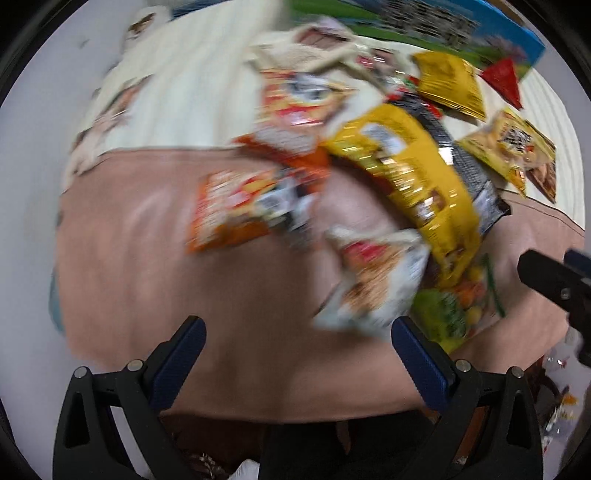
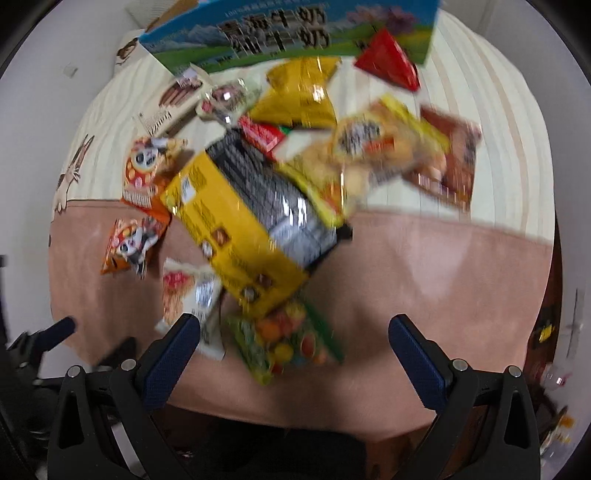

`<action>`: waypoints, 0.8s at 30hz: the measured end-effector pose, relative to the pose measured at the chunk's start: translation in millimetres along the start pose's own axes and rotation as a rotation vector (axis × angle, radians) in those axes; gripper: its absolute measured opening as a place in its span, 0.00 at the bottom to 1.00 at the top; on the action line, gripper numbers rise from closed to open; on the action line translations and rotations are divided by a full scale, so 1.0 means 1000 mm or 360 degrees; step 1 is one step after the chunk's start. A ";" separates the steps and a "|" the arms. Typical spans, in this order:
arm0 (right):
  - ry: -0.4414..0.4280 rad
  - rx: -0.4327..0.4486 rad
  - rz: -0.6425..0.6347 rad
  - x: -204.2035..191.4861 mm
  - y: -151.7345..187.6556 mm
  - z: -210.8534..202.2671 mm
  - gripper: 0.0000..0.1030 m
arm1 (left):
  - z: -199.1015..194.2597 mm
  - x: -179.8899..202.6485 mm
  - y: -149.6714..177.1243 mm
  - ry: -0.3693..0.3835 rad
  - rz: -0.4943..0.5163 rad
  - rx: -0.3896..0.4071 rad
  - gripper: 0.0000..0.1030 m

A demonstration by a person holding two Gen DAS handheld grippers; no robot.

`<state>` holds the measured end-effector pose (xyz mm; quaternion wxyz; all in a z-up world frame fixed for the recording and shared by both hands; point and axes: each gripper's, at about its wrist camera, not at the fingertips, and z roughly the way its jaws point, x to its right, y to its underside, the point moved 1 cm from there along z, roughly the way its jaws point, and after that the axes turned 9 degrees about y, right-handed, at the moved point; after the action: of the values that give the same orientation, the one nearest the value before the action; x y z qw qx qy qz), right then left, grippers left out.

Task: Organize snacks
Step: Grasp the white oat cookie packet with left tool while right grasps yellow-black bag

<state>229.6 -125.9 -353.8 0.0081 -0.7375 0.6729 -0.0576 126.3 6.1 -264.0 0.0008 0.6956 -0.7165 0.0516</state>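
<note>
**Both grippers spread above a heap of snack packets**

While both views are blurred, each gripper plainly has its blue-padded fingers spread wide with nothing between them. Ahead of the left gripper (image 1: 298, 334), a white packet with a red label (image 1: 373, 280) lies just beyond its right finger (image 1: 419, 360), on the pink cloth (image 1: 177, 306). Farther out from the fingertips sit two orange panda packets (image 1: 236, 210), and the large yellow bag (image 1: 413, 177) slants across a black-and-silver pack (image 1: 476, 177).

Between the fingers of the right gripper (image 2: 294, 334) and just past their tips lies a green packet printed with fruit (image 2: 284, 339), touching the yellow bag's near end. The white packet reaches the tip of this gripper's left finger (image 2: 173, 350). Well beyond, on the striped cream cloth (image 2: 495, 110), lie a smaller yellow pouch (image 2: 299, 92), a red triangular packet (image 2: 388, 62) and a blue-and-green carton (image 2: 280, 33) at the far edge.
</note>
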 end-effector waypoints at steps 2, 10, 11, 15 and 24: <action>0.0022 0.0020 -0.0045 0.001 -0.013 -0.001 1.00 | 0.018 0.015 -0.010 0.0053 0.0064 -0.0032 1.00; 0.0069 0.0032 -0.0232 0.001 -0.056 -0.006 1.00 | 0.067 0.031 -0.022 0.0197 0.0082 -0.0109 0.47; 0.0065 0.0024 -0.0261 -0.001 -0.060 -0.005 1.00 | 0.067 0.024 -0.020 0.0204 0.0047 -0.0086 0.47; 0.0023 -0.0016 -0.0428 -0.026 -0.078 0.008 1.00 | 0.063 -0.018 -0.005 0.0155 -0.0189 -0.0004 0.47; 0.0173 -0.0209 -0.0816 -0.098 -0.087 0.077 1.00 | 0.081 -0.064 0.001 0.0103 -0.0481 0.0033 0.47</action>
<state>314.8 -25.8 -430.2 -0.0908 -0.8785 0.4659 -0.0534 133.2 63.8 -349.3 0.0245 0.7934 -0.6028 0.0805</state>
